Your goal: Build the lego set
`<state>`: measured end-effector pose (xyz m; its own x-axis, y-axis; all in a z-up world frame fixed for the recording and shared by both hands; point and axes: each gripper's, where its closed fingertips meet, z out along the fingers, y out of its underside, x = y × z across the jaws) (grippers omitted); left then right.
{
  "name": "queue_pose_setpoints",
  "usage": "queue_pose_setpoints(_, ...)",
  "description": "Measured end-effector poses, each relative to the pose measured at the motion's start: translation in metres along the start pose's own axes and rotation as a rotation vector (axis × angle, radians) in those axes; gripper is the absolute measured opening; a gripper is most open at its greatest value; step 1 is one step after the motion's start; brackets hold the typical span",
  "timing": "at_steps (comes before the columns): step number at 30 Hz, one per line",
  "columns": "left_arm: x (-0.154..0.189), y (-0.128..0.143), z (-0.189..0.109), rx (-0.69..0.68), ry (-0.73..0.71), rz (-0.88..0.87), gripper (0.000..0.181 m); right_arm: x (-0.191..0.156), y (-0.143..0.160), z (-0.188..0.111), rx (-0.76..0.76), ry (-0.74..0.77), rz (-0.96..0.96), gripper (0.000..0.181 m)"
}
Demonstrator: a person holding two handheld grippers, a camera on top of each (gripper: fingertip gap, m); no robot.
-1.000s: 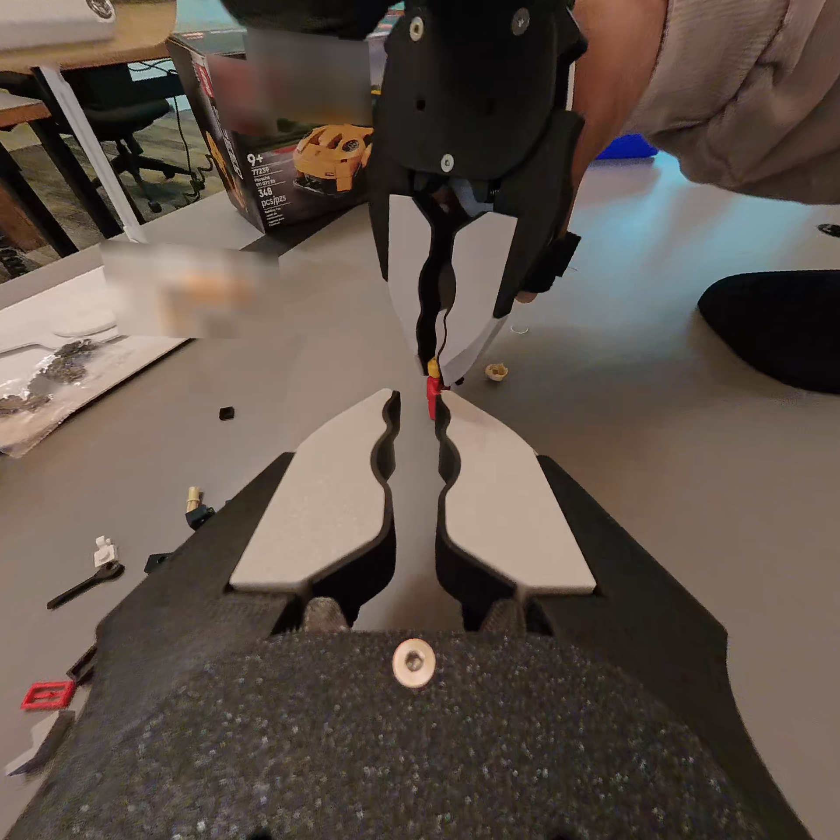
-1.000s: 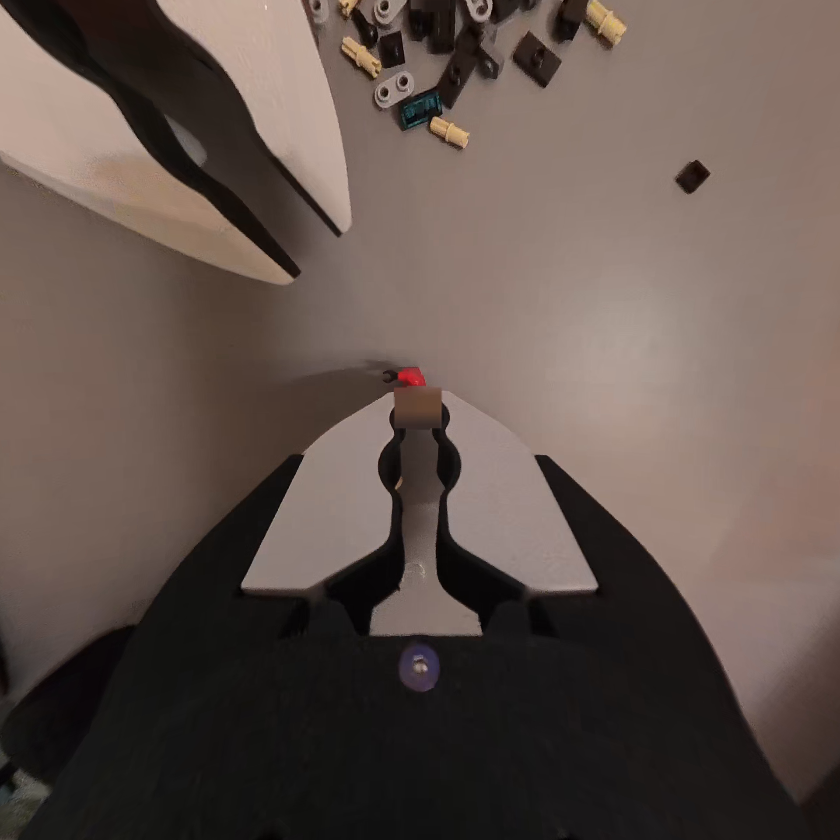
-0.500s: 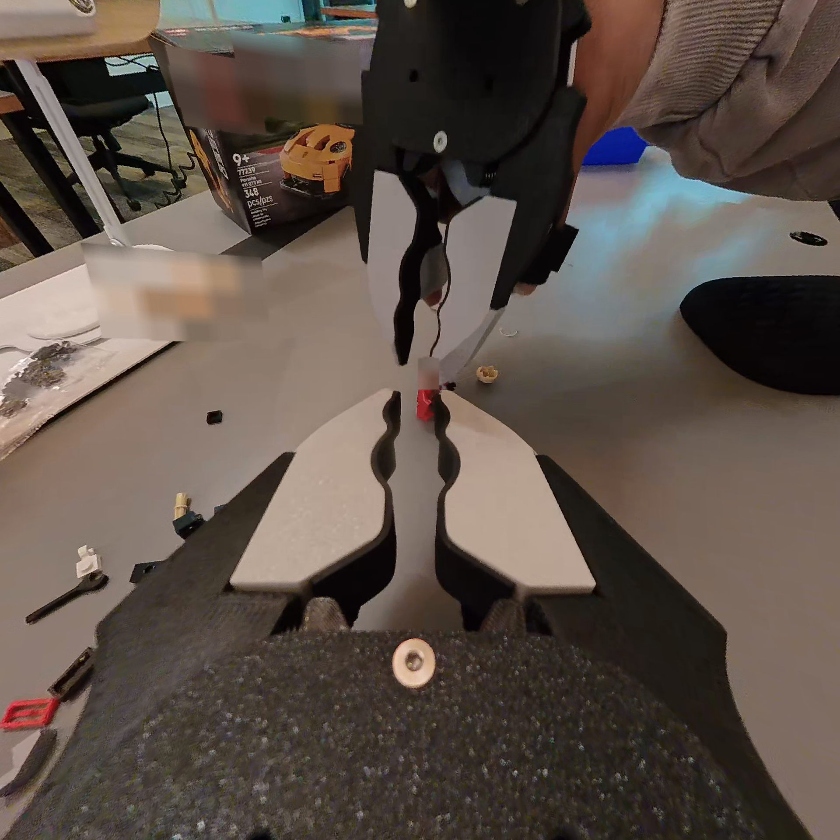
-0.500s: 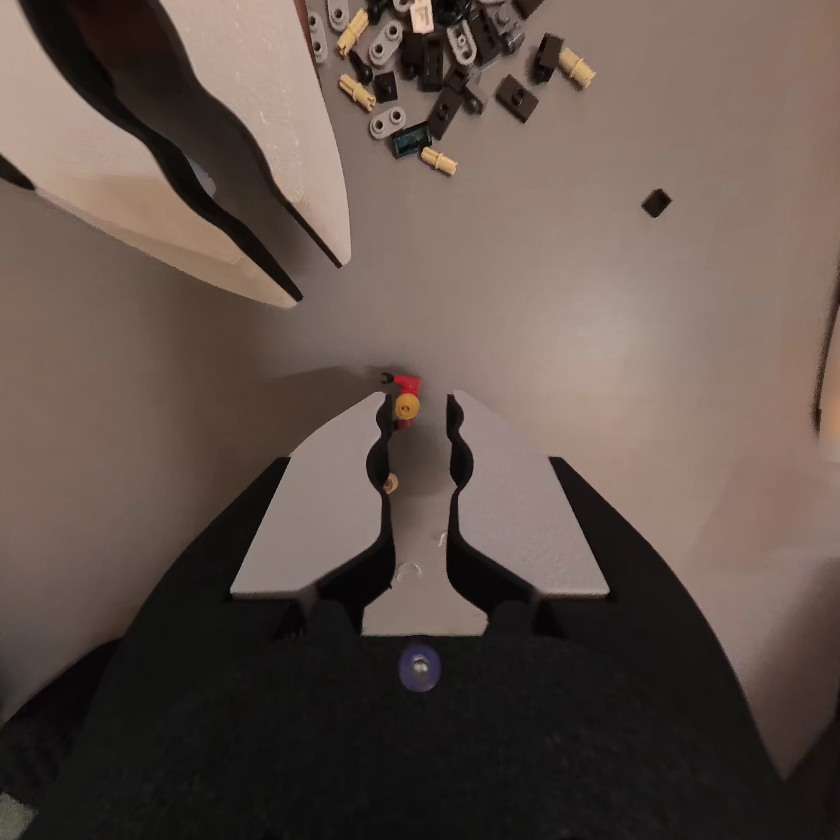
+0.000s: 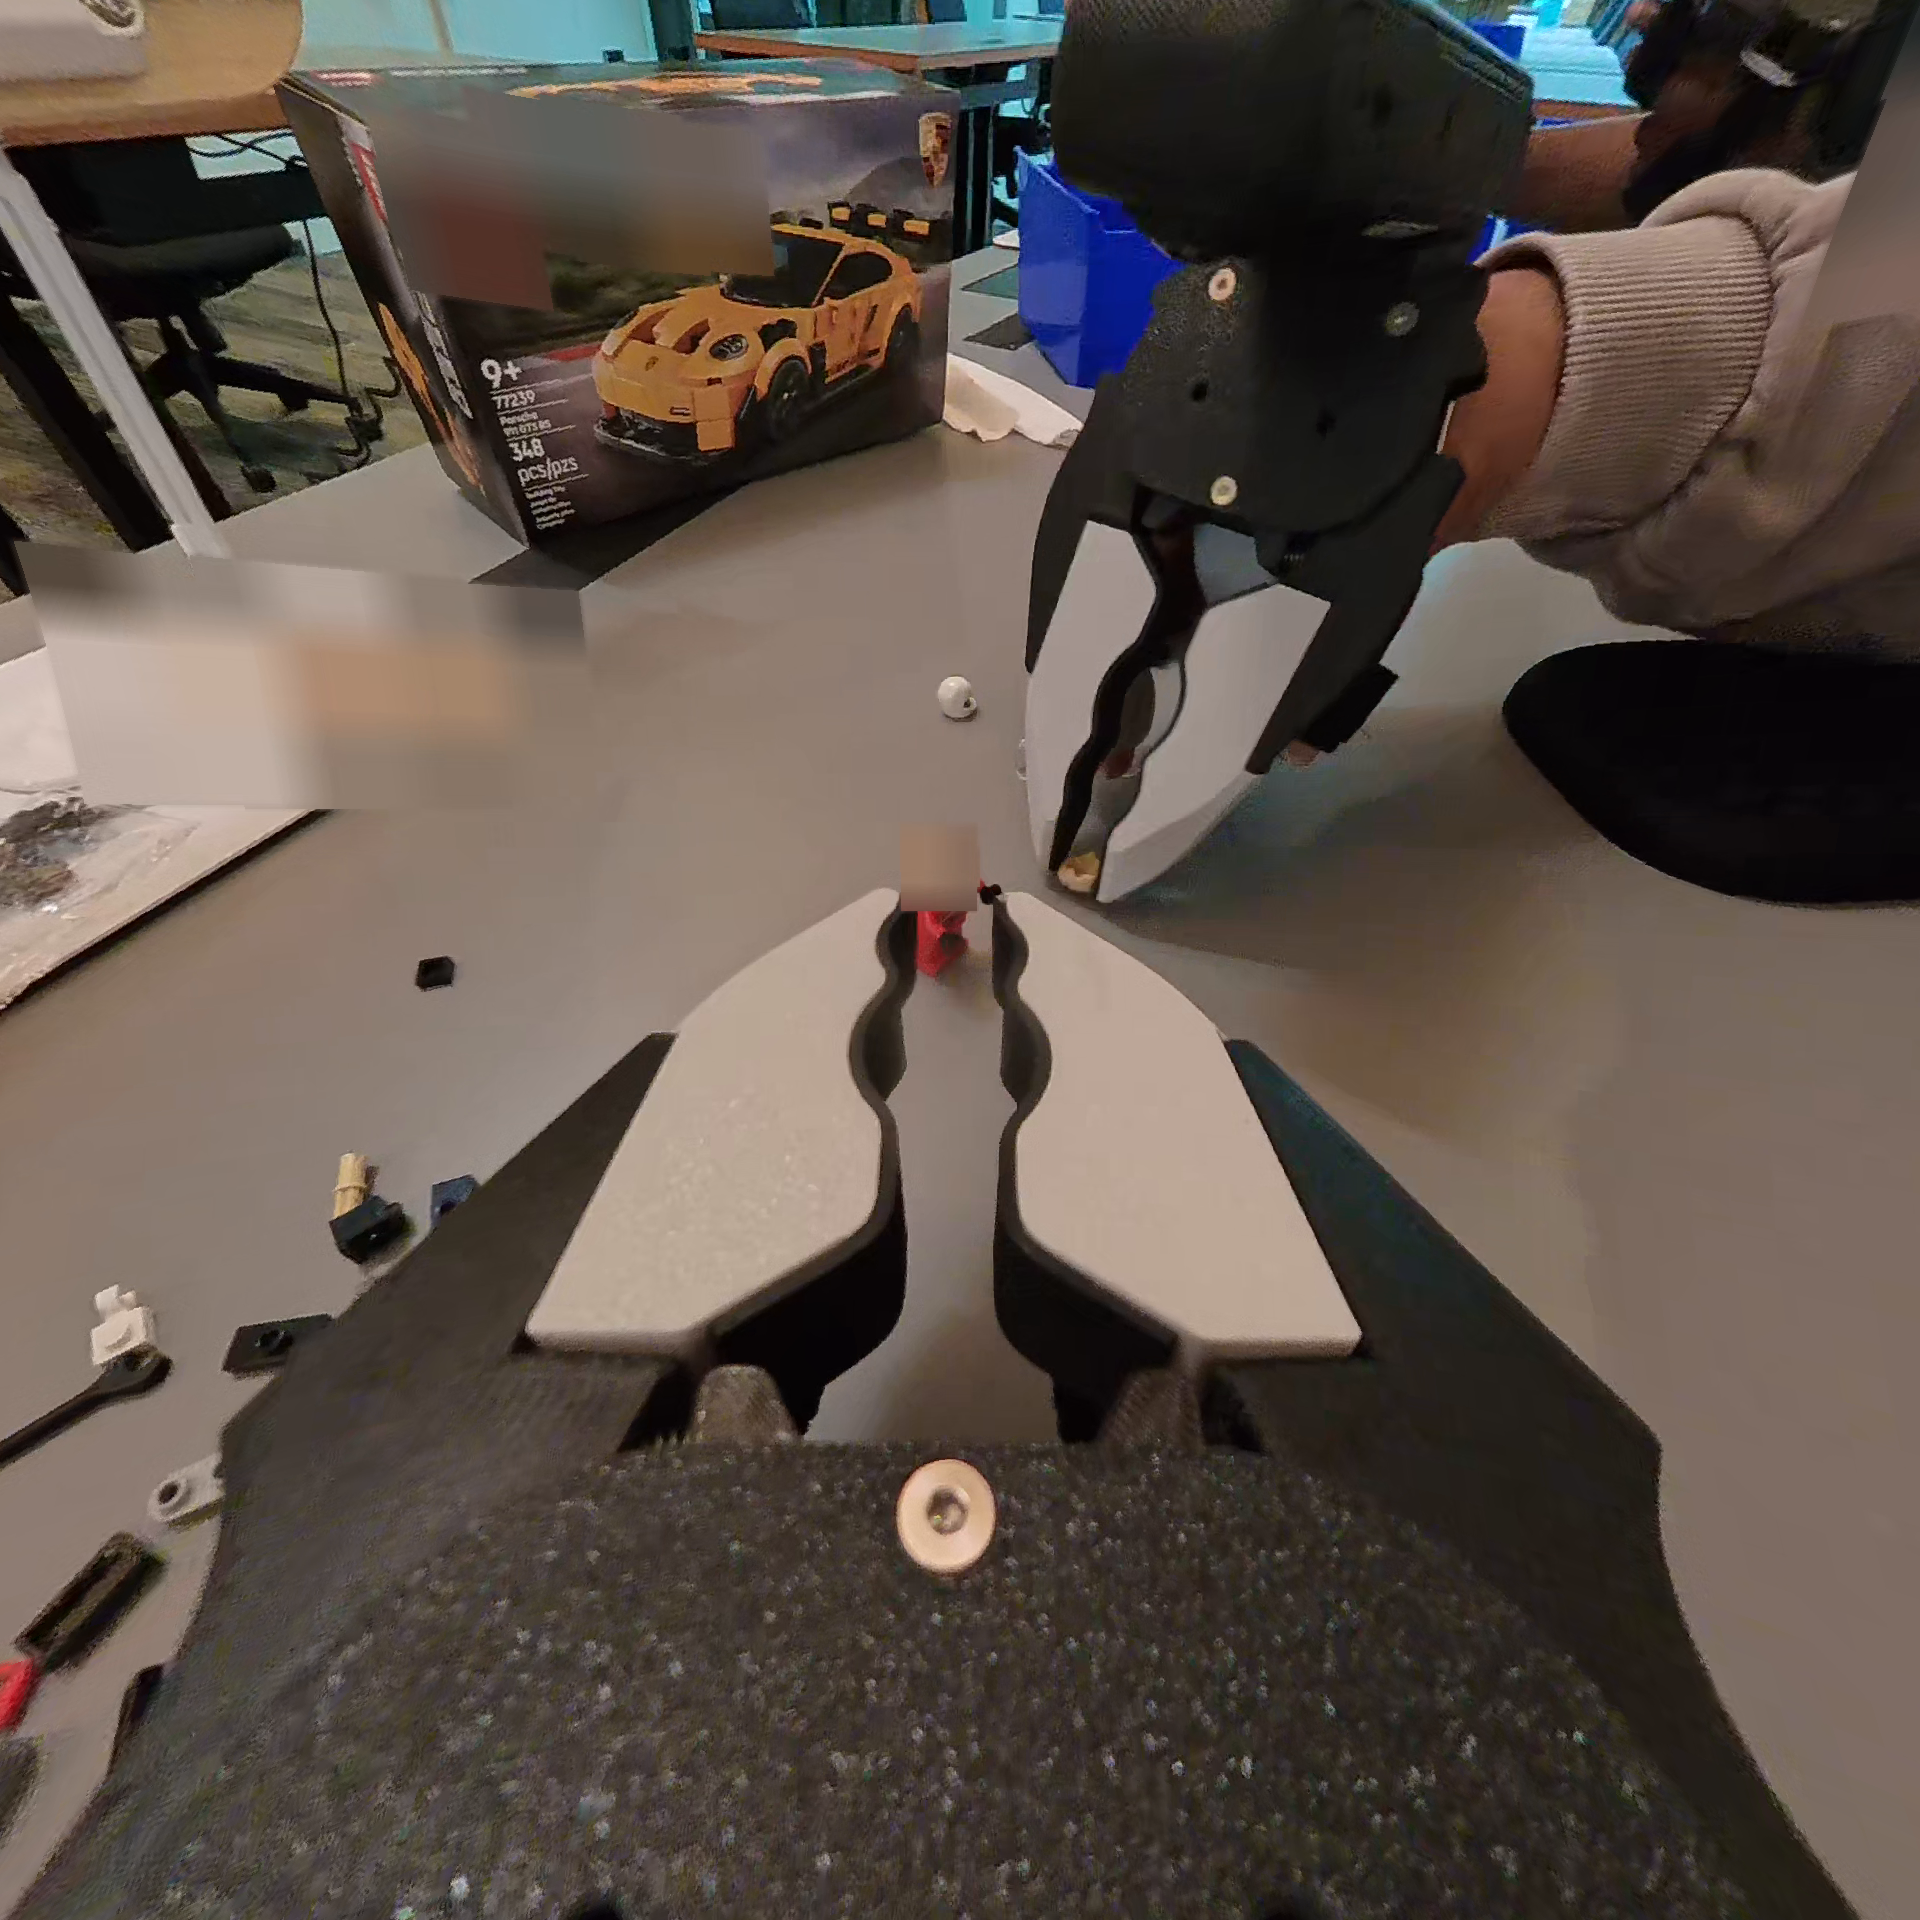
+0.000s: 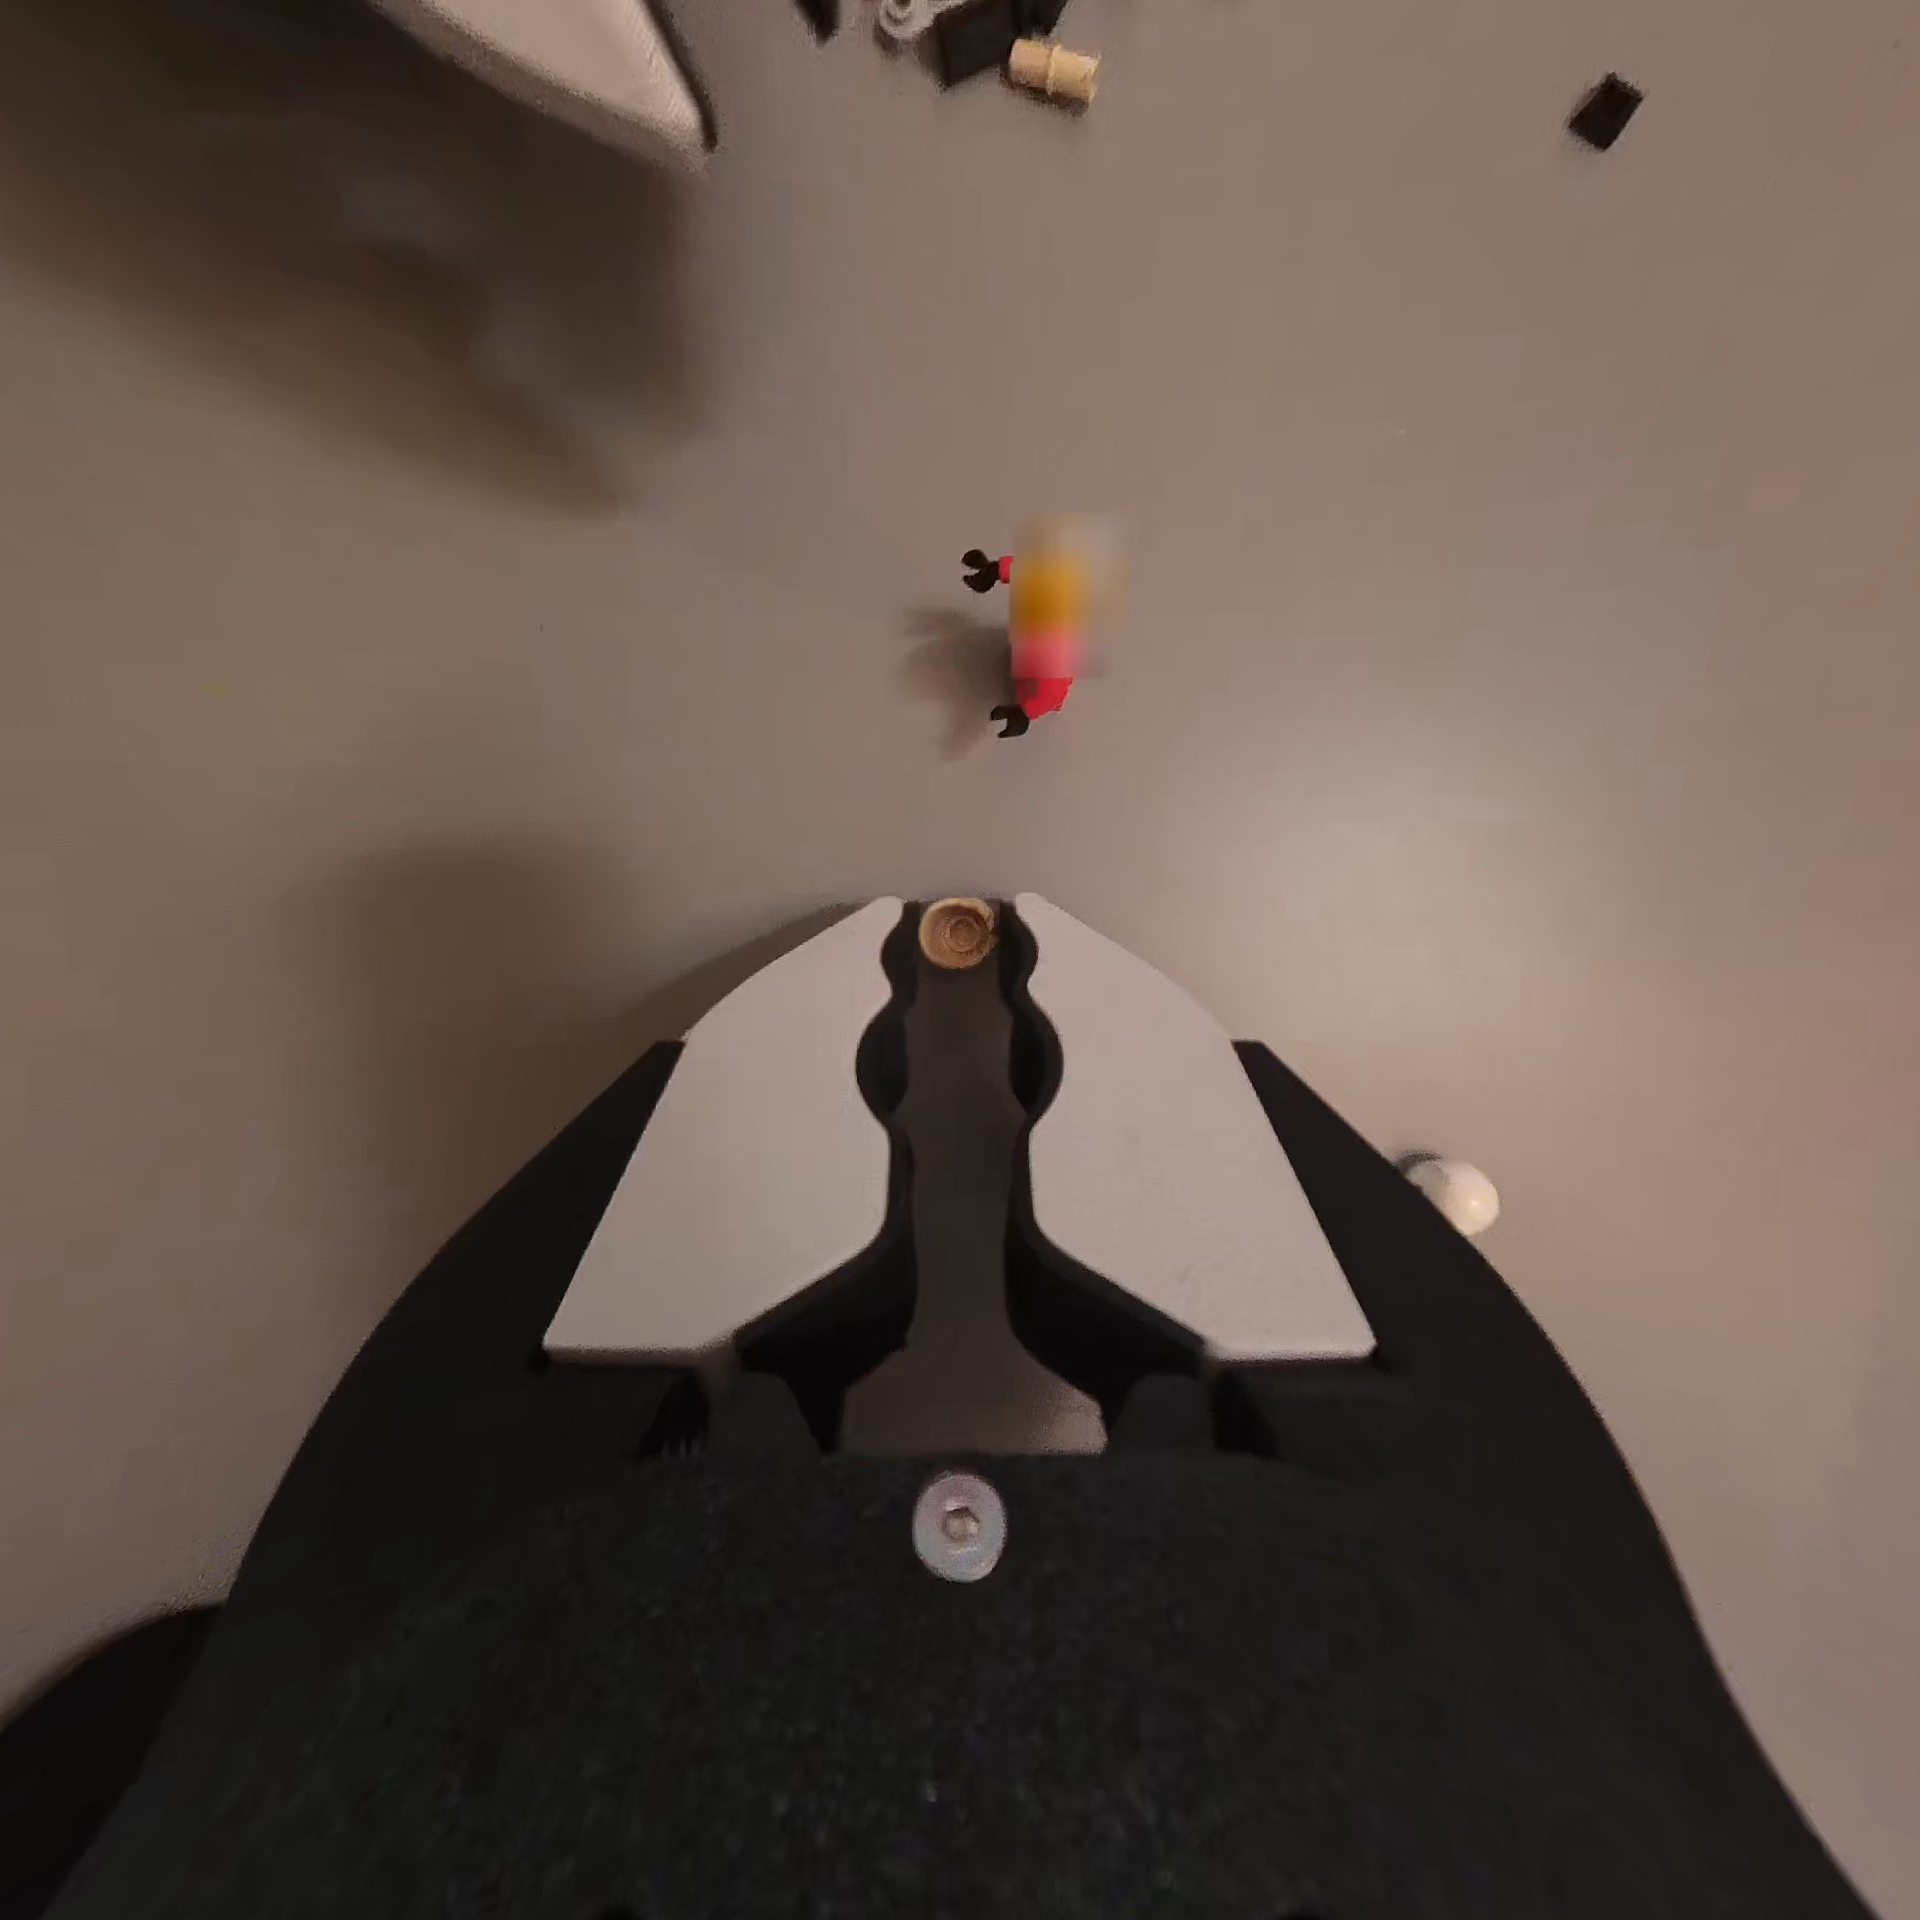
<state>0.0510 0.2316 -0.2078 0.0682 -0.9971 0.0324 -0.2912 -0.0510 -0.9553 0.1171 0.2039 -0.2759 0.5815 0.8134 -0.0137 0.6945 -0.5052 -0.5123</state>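
A small red minifigure (image 5: 940, 935) with a yellow head stands free on the grey table, just beyond the tips of my left gripper (image 5: 945, 904), which is slightly open and empty. From above, the right wrist view shows the minifigure (image 6: 1044, 665) apart from both grippers. My right gripper (image 6: 958, 914) is closed on a tan round piece (image 6: 958, 932) at its tips. In the left wrist view the right gripper (image 5: 1075, 878) points down with its tips at the table, right of the minifigure.
The set's box (image 5: 675, 312) stands at the back. A white ball (image 5: 956, 696) lies behind the minifigure. Several loose pieces (image 5: 364, 1216) lie at the left, and a black stud piece (image 5: 434, 971) lies alone. A black pad (image 5: 1714, 769) is at the right. Tip to tip, the grippers are about 10 centimetres apart. It is some 4 centimetres from my right tips to the small red minifigure (image 5: 940, 935).
My right gripper let go of the minifigure, which now stands alone, then moved away from it and closed round the tan round piece. My left gripper stayed slightly open.
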Motion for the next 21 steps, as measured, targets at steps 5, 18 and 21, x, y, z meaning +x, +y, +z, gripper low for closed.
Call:
queue_pose_setpoints(5,0.02,-0.005,0.001,0.022,0.072,0.005,0.013,-0.027,-0.038,-0.027,0.327,-0.171,0.023,0.014)
queue_pose_setpoints(18,0.081,-0.086,-0.029,0.354,-0.005,0.346,0.021,-0.078,-0.107,-0.134,1.219,-0.923,0.496,0.013)
queue_pose_setpoints(21,0.086,-0.085,-0.028,0.349,-0.009,0.389,0.021,-0.087,-0.112,-0.131,1.211,-1.015,0.54,0.013)
